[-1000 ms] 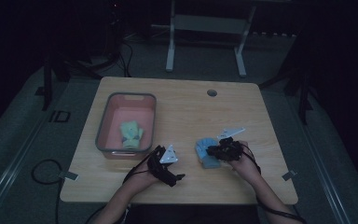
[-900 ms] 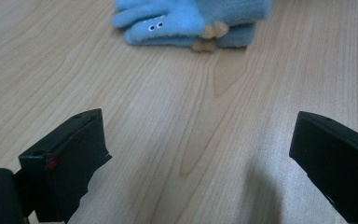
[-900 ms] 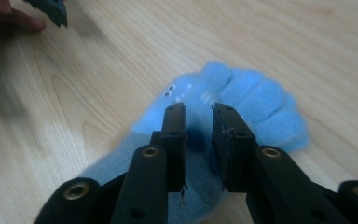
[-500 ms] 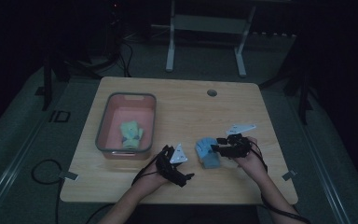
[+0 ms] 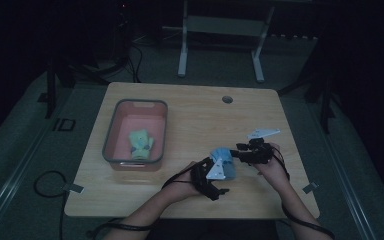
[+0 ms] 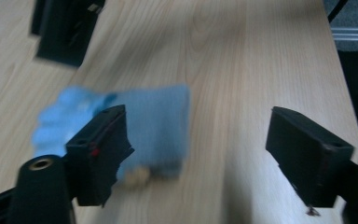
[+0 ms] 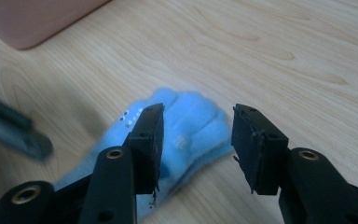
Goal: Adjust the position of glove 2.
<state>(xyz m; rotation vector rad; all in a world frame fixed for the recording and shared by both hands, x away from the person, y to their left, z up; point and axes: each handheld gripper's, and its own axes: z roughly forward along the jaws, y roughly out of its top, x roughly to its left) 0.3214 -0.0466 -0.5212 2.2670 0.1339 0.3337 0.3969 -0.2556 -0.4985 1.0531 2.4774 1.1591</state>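
A light blue knitted glove lies flat on the wooden table, near its front edge. My left gripper hovers at the glove's near side. Its jaws have just been closing but stand wide apart, with the glove lying past the left jaw and untouched. My right gripper comes in from the glove's right. Its jaws have just been opening, and the glove lies on the table below the gap, ungripped.
A pink bin with a grey rim stands at the table's left and holds a green-yellow glove. A cable hole marks the far side. The right gripper's black body shows beyond the glove.
My left hand has travelled right, up to the blue glove. The right gripper, which was low on the glove, has lifted a little with its jaws apart. The glove has stayed put.
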